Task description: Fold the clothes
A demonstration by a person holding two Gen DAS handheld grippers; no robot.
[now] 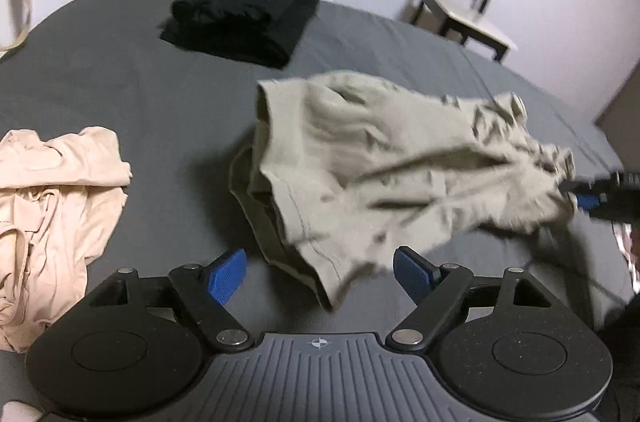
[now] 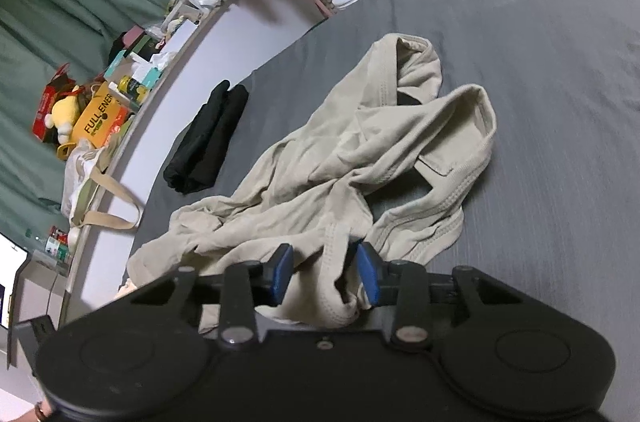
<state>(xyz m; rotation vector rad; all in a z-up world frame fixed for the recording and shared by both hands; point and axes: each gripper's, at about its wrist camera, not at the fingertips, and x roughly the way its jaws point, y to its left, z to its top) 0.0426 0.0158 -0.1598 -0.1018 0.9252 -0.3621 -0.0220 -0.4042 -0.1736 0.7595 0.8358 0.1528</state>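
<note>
Grey bed [image 1: 120, 70], one garment folded, two not yet.
Black clothes [image 1: 240, 18] lay folded at upper centre; the right gripper [image 2: 325, 274] pinched the crumpled beige garment [image 1: 380, 158] mid-frame; the left gripper [image 1: 320, 272] stood open; pink garment [image 1: 52, 198] waited left.

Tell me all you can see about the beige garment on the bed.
The beige garment looks like soft knit cotton with ribbed, stitched hems. It lies crumpled and unfolded on the grey bed sheet. One bunched edge sits between the right gripper fingers. The left gripper stands open beside it, holding nothing.
</note>
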